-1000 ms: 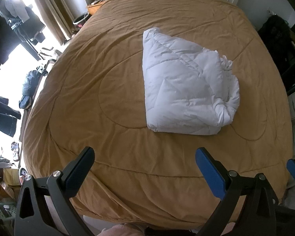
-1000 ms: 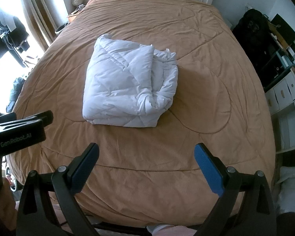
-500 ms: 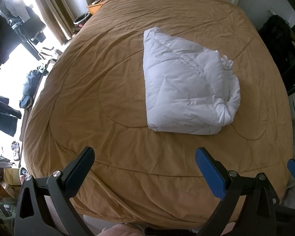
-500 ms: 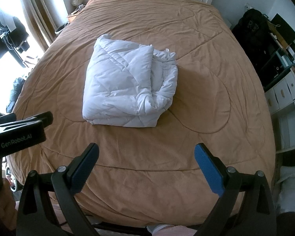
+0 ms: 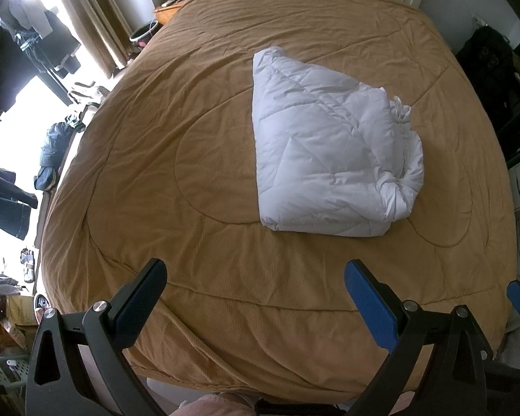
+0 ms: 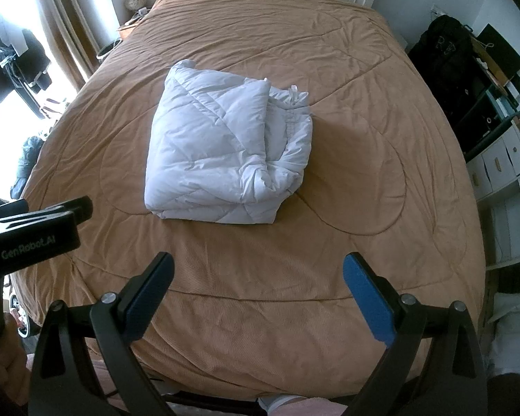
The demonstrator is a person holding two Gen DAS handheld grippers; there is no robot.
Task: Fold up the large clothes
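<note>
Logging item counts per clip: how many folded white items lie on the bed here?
1. A single folded white quilt lies near the middle of the brown bedspread, ahead of both open grippers. Nothing else white shows on the bed.

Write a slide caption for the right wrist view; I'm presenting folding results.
Folded white quilt on a tan bedspread, open right tongs held clear of it.
</note>
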